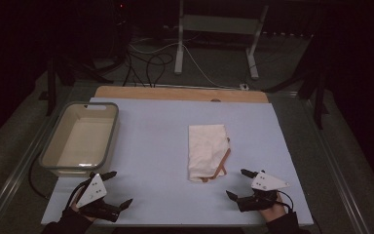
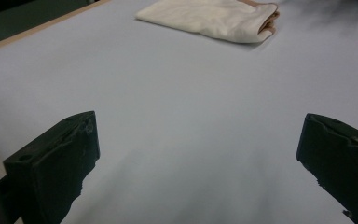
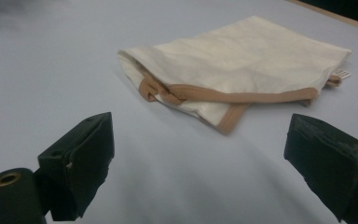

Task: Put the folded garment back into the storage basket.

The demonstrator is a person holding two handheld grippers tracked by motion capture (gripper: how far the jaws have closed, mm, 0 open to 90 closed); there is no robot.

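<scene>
We see left gripper (image 1: 118, 189) and right gripper (image 1: 237, 184) at near edge, jaws spread wide, nothing held. Pale blue mat (image 1: 156, 146) (wooden strip beyond). Folded cream cloth (image 1: 207, 151) mid-table; empty tub (image 1: 80, 137) left. Dark room, floor cables (image 1: 148, 61).

The left gripper (image 2: 196, 163) holds its jaws wide apart above the pale blue table surface (image 2: 168, 121). A folded cream cloth (image 2: 209, 18) lies well ahead, untouched.
</scene>
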